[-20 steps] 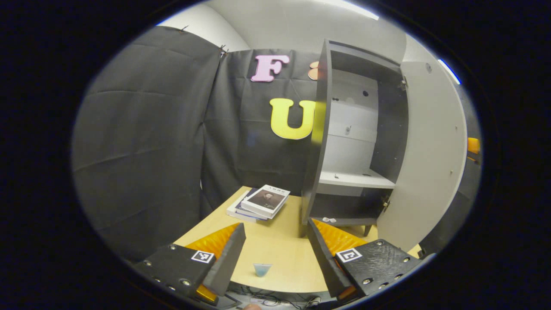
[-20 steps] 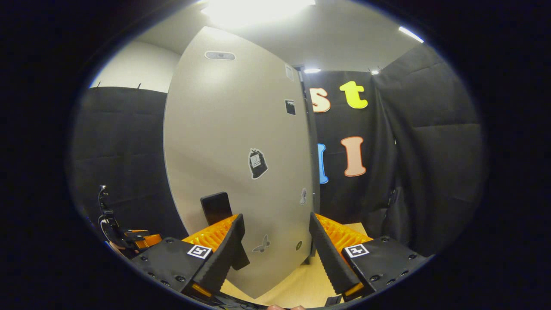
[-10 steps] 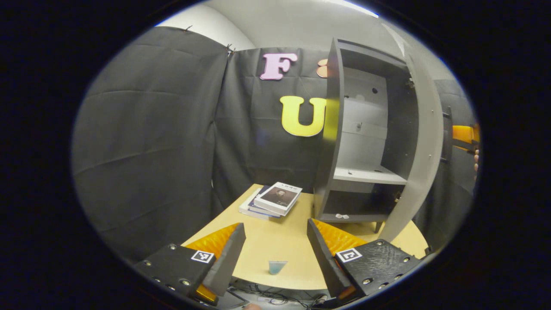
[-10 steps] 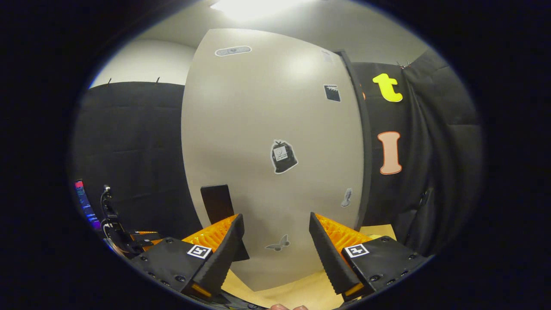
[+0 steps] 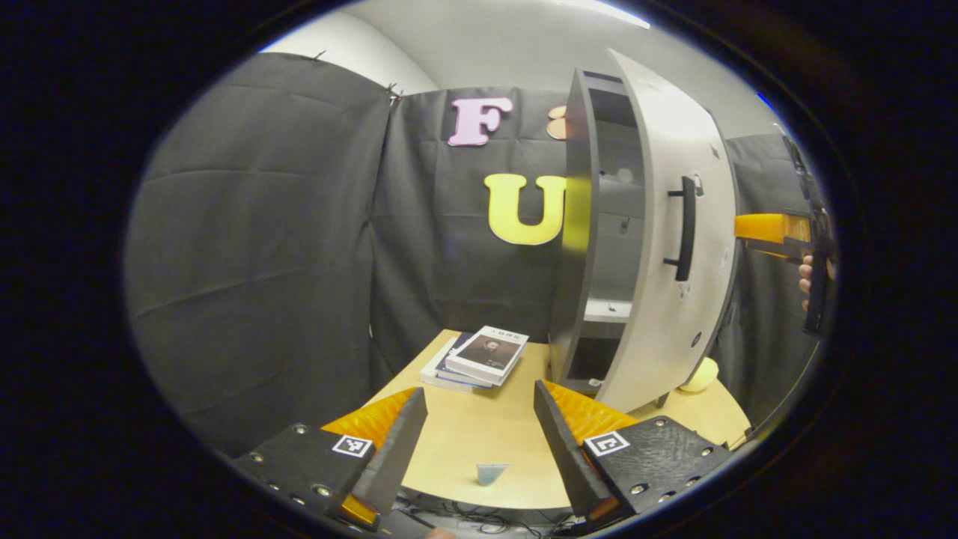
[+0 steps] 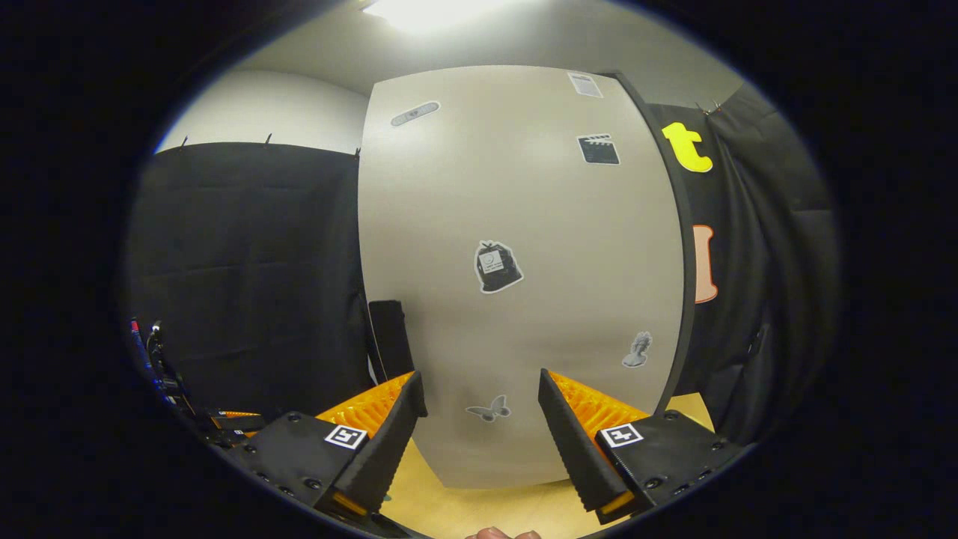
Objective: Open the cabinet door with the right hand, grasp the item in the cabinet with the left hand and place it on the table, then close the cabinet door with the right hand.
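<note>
The dark cabinet (image 5: 580, 224) stands on the wooden table (image 5: 464, 430), its grey door (image 5: 658, 314) swung most of the way across the opening. A black handle (image 5: 682, 228) sits on the door's face. My left gripper (image 5: 479, 419) hangs open over the table's near edge, above a small blue item (image 5: 490, 473). In the left gripper view my right gripper (image 5: 752, 232), held by a hand, points at the door's outer face. In the right gripper view, my right gripper (image 6: 479, 419) is open close before the sticker-covered door (image 6: 524, 209), beside the handle (image 6: 389, 337).
A stack of books (image 5: 479, 355) lies on the table left of the cabinet. A pale yellow object (image 5: 700, 374) rests on the table by the cabinet's right foot. Black cloth walls the booth. Cables and gear (image 6: 172, 374) sit at the left in the right gripper view.
The door has swung from wide open to mostly across the cabinet, now hiding the shelves. My right gripper has followed its outer face. My left gripper has hardly moved.
</note>
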